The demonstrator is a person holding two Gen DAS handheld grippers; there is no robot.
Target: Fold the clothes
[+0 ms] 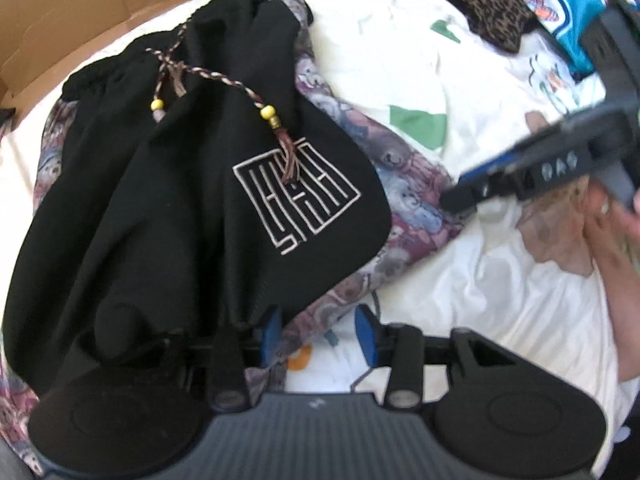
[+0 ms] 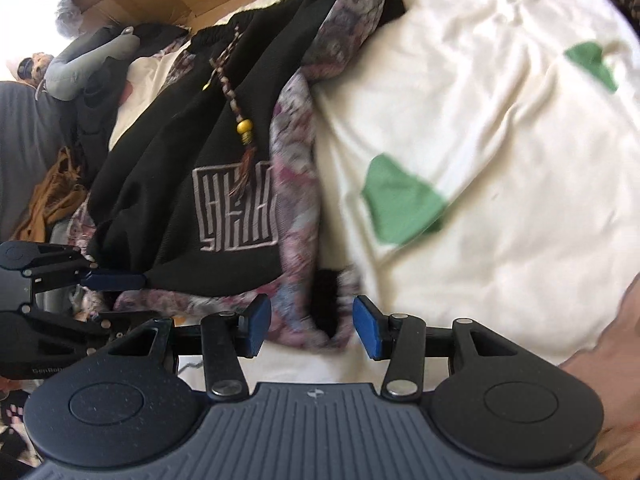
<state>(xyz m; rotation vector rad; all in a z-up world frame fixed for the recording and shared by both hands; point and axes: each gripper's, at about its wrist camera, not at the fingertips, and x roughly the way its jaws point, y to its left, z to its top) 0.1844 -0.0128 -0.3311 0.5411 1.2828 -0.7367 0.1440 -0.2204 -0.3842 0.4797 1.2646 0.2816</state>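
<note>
**Black garment on patterned fabric, grippers at its near edge**

Black garment (image 1: pixel 168 216) lies crumpled on a white bed sheet (image 1: pixel 500 300) printed with green shapes. It has a gathered waistband, a braided drawstring (image 1: pixel 224 80) with yellow beads, and a pale maze-like square emblem (image 1: pixel 298 192). Under it, showing all round its edges, is a mauve-and-grey patterned fabric (image 1: pixel 400 184).

The left gripper (image 1: pixel 320 336) is at the near edge of the pile. Its blue-padded fingers stand spread apart, with the patterned fabric's hem lying between them; the left pad touches the black garment's lower edge, but nothing is pinched. In the right wrist view the same gripper (image 2: pixel 116 280) reaches in from the left, one blue finger beside the black cloth.

The right gripper (image 2: pixel 312 328) also has its fingers spread, with a fold of patterned fabric and a bit of black cloth lying in the gap, not clamped. From the left wrist view it appears blurred (image 1: pixel 472 192) over the sheet, to the right of the pile, held by a hand (image 1: pixel 608 236).

Beyond the bed stands a cardboard box (image 1: pixel 80 12) with its flaps open; what it holds cannot be seen from either view. At the far right of the left view lie a leopard-print piece (image 1: pixel 480 4) and a turquoise printed garment (image 1: pixel 560 4). In the right view, grey clothing (image 2: pixel 84 60) and a mustard-brown item (image 2: pixel 52 196) sit to the left of the pile.
</note>
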